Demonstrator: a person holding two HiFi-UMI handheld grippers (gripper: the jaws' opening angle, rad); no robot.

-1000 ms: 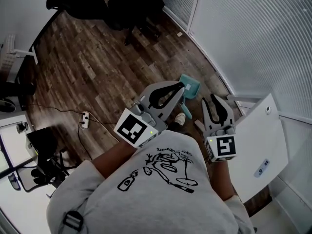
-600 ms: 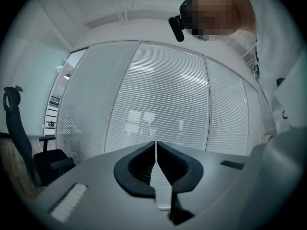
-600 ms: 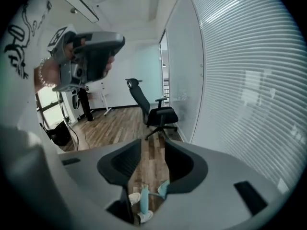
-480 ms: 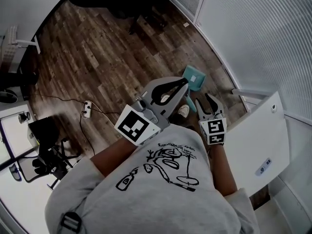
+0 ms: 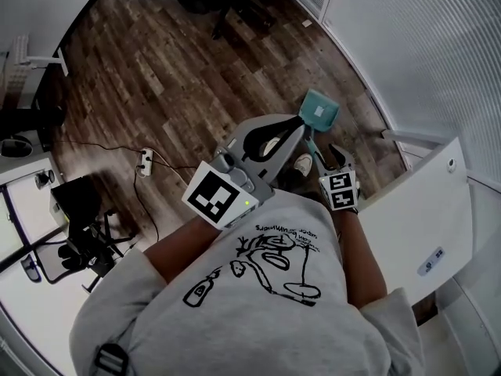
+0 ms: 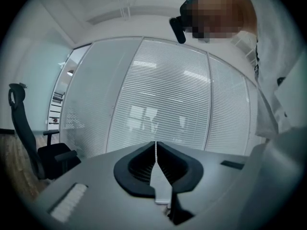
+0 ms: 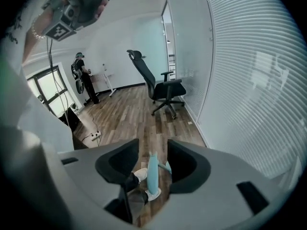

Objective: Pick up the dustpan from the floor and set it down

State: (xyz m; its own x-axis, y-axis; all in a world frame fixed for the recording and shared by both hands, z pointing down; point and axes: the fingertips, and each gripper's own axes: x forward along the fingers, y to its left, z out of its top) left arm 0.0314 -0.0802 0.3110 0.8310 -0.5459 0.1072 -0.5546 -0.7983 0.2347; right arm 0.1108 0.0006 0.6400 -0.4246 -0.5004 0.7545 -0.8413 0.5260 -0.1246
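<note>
- Head view: the dustpan (image 5: 319, 112), teal, lies on the wooden floor (image 5: 156, 77) close to the slatted glass wall (image 5: 423, 45), its handle running back toward the person's shoe (image 5: 303, 163).
- The left gripper (image 5: 296, 124) is held out level, high above the floor, and its tip overlaps the handle end of the pan in this picture.
- The right gripper (image 5: 332, 153) sits lower and to the right, pointing down at the floor just beside the shoe, near the dustpan's handle.
- A power strip (image 5: 145, 160) with its cable lies well off to the left, and a white panel (image 5: 419, 218) stands at the right.
- Left gripper view: the left gripper (image 6: 156, 145) has its jaws pressed together with nothing between them; ahead is only the slatted glass wall (image 6: 168, 99), with an office chair (image 6: 24, 128) at the left edge.
- Right gripper view: the right gripper (image 7: 152, 145) has just been opening its jaws, and they stand wide apart.
- The dustpan's (image 7: 152, 174) teal handle shows in the gap between them, the pads on neither side pressing it, and the pan rests on the floor (image 7: 129, 114).
- The shoe (image 7: 141, 175) is just left of the handle.
- Further off stand an office chair (image 7: 163, 87) by the glass and a person (image 7: 84, 80) at the far wall; the left gripper (image 7: 81, 4) hangs at the upper left.
</note>
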